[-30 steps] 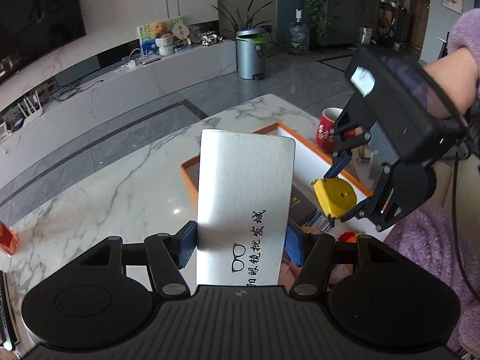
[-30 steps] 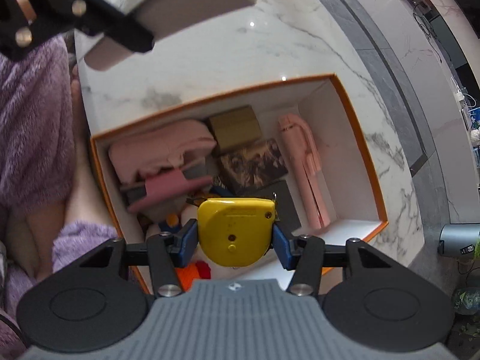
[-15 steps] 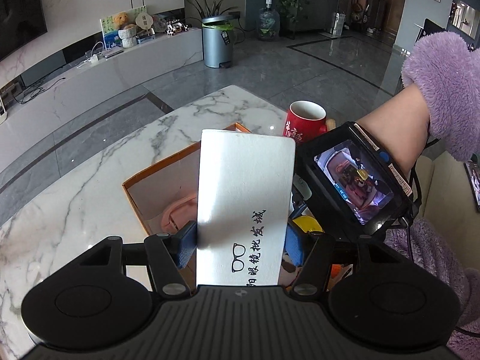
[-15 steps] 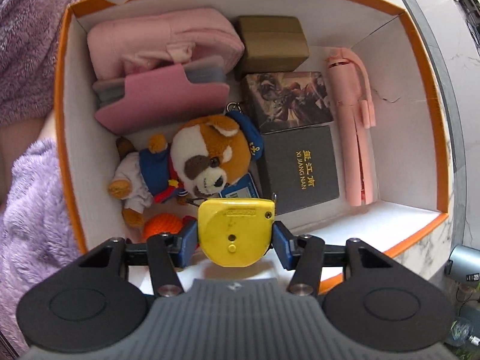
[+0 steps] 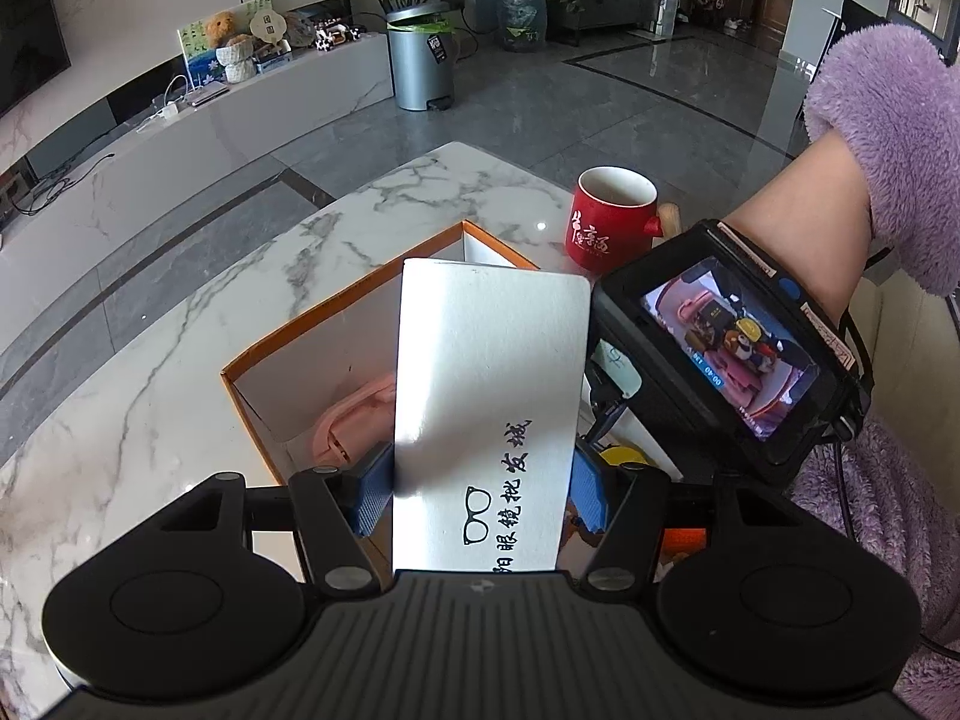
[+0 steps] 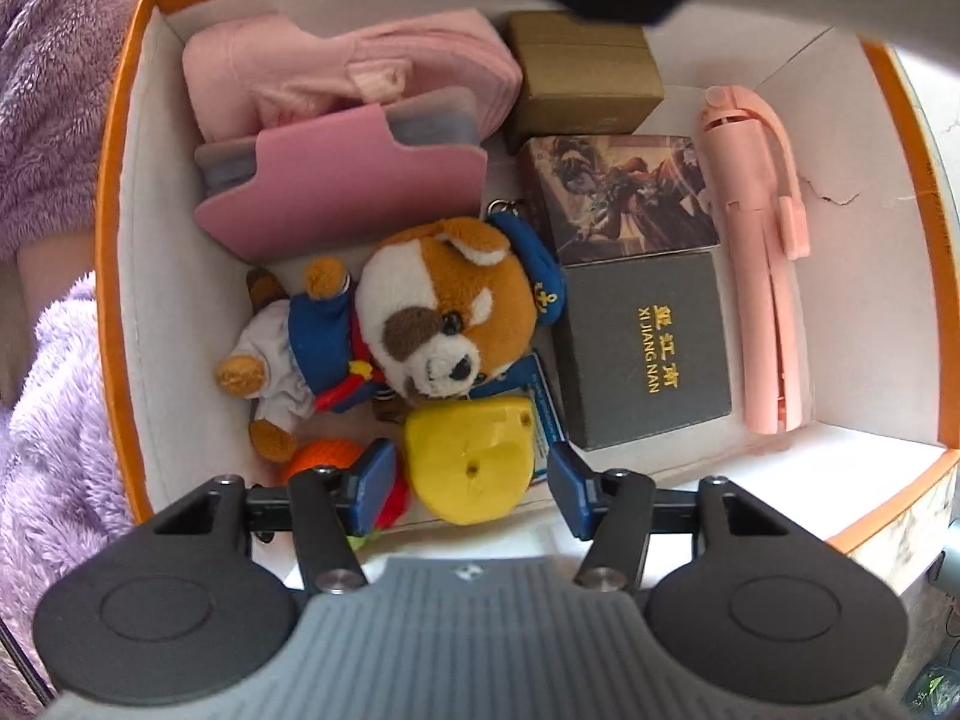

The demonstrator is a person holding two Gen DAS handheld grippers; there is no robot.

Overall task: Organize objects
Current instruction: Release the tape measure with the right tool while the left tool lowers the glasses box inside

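**Yellow tape measure loose in the orange box, white case still pinched**

The right claw (image 6: 468, 477) points down into the orange-rimmed white cardboard box (image 6: 117, 192); its jaws have just been opening and the yellow plastic tape measure (image 6: 471, 459) lies tilted between them, pads clear of it, beside the brown-and-white plush dog (image 6: 432, 312). Only the left wrist view shows the white marble tabletop (image 5: 150, 360), the red ceramic mug (image 5: 609, 219) and the left claw (image 5: 480, 489) pinching the white rectangular glasses case (image 5: 486, 384) above the box.

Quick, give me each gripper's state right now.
Left gripper: shut on the white box.
Right gripper: open, its jaws have just been opening; the yellow tape measure lies loose between them in the orange box.
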